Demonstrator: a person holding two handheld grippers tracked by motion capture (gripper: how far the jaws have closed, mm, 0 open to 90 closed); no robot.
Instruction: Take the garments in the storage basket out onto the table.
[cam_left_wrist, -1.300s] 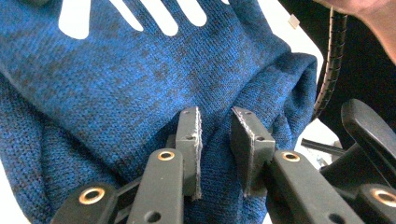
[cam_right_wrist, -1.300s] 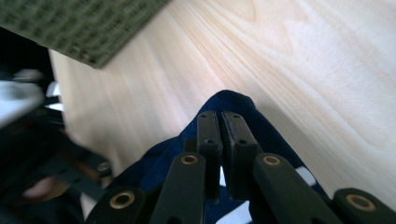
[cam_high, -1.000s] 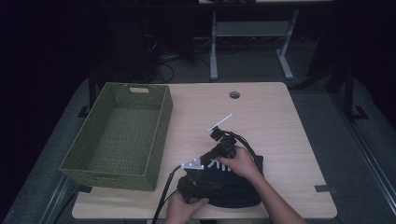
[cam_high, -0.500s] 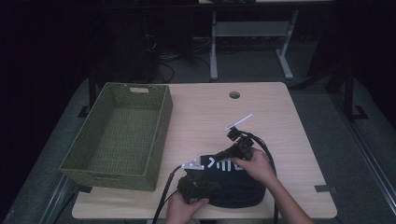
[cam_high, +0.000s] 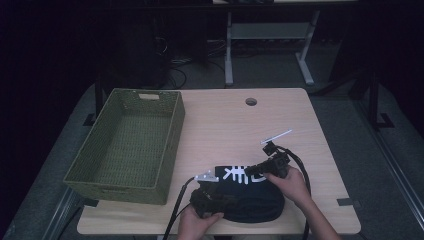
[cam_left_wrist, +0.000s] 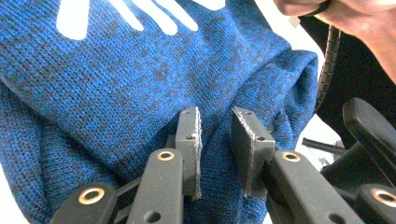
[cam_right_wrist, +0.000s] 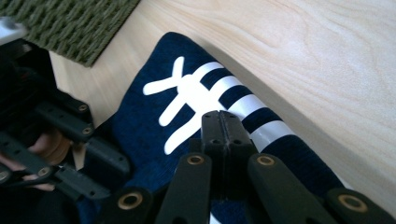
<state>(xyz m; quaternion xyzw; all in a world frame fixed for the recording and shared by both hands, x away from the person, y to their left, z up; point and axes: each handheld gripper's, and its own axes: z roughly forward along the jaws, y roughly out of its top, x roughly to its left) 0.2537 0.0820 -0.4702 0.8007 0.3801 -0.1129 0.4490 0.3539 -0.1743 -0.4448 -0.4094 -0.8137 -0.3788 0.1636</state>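
A dark blue knitted garment (cam_high: 252, 200) with white stripes and a white figure lies bunched near the table's front edge. My left gripper (cam_high: 225, 200) is at its left end. In the left gripper view, my left gripper (cam_left_wrist: 215, 135) has a ridge of the blue knit (cam_left_wrist: 116, 70) pinched between its pads. My right gripper (cam_high: 252, 174) is at the garment's far right edge and points left. In the right gripper view, my right gripper (cam_right_wrist: 219, 123) has its jaws pressed together on the striped cloth (cam_right_wrist: 149, 121).
A green woven basket (cam_high: 172, 145) stands on the left half of the light wooden table (cam_high: 225, 120), and its corner (cam_right_wrist: 70, 28) is close to the garment. A cable hole (cam_high: 251, 101) is at the table's back. Cables trail off the front edge.
My right gripper has moved to the right and drawn the garment's edge with it, so the cloth now lies wider. The left gripper has stayed where it was.
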